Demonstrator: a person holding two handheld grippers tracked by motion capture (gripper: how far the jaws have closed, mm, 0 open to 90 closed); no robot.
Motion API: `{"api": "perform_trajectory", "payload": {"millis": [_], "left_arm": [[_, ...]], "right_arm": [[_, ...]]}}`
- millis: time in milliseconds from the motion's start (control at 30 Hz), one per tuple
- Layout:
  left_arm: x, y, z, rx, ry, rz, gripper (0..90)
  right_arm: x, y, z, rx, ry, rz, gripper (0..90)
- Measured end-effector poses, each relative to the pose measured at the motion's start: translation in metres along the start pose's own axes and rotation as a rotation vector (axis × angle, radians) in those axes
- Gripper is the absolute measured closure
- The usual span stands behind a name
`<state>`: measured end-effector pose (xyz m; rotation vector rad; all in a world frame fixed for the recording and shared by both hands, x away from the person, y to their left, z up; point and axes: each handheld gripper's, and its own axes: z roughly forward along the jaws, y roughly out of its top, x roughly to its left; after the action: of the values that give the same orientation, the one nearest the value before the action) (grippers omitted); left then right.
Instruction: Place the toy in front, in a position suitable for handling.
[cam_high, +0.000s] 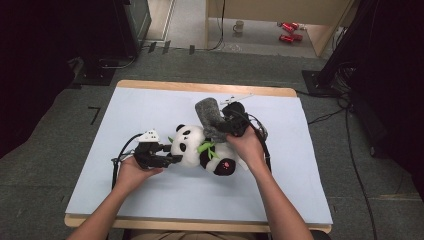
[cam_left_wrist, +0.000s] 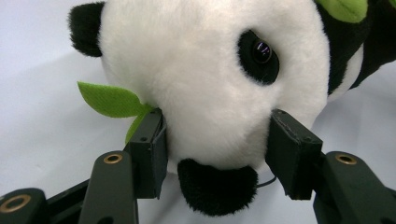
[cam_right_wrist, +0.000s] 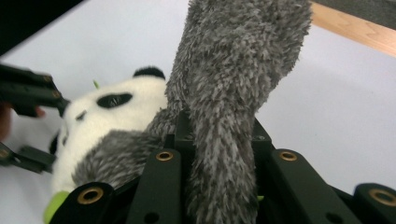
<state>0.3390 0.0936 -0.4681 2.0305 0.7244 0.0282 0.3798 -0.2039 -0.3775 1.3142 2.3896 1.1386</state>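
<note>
Plush panda (cam_high: 192, 145) lying mid-surface (cam_high: 150, 200), head pinched by left claw (cam_high: 167, 159). Grey fuzzy cloth (cam_high: 210, 117) clamped in right claw (cam_right_wrist: 219, 154) over its body. Likely light, soft, squashy; best gripped by a thick fold.

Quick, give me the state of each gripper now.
Left gripper: shut on the panda plush, pads pressing both sides of its head.
Right gripper: shut on the grey fuzzy cloth.
</note>
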Motion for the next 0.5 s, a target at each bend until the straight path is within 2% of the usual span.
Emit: {"api": "perform_trajectory", "payload": {"millis": [100, 167, 267, 333, 500], "left_arm": [[-0.003, 0.0, 0.0, 0.007, 0.015, 0.013, 43.8], [-0.004, 0.0, 0.0, 0.01, 0.023, 0.016, 43.7], [-0.006, 0.0, 0.0, 0.009, 0.034, 0.021, 43.6], [-0.007, -0.001, 0.0, 0.008, 0.038, 0.023, 43.6], [-0.009, -0.002, 0.0, 0.002, 0.049, 0.024, 43.4]], "right_arm": [[-0.002, 0.003, -0.009, -0.048, 0.04, 0.044, 74.9], [0.001, 0.006, -0.012, -0.08, 0.074, 0.054, 74.9], [0.012, 0.011, -0.011, -0.098, 0.118, 0.041, 74.9], [0.022, 0.014, -0.006, -0.103, 0.144, 0.016, 74.9], [0.046, 0.02, 0.009, -0.081, 0.222, -0.013, 74.8]]}}
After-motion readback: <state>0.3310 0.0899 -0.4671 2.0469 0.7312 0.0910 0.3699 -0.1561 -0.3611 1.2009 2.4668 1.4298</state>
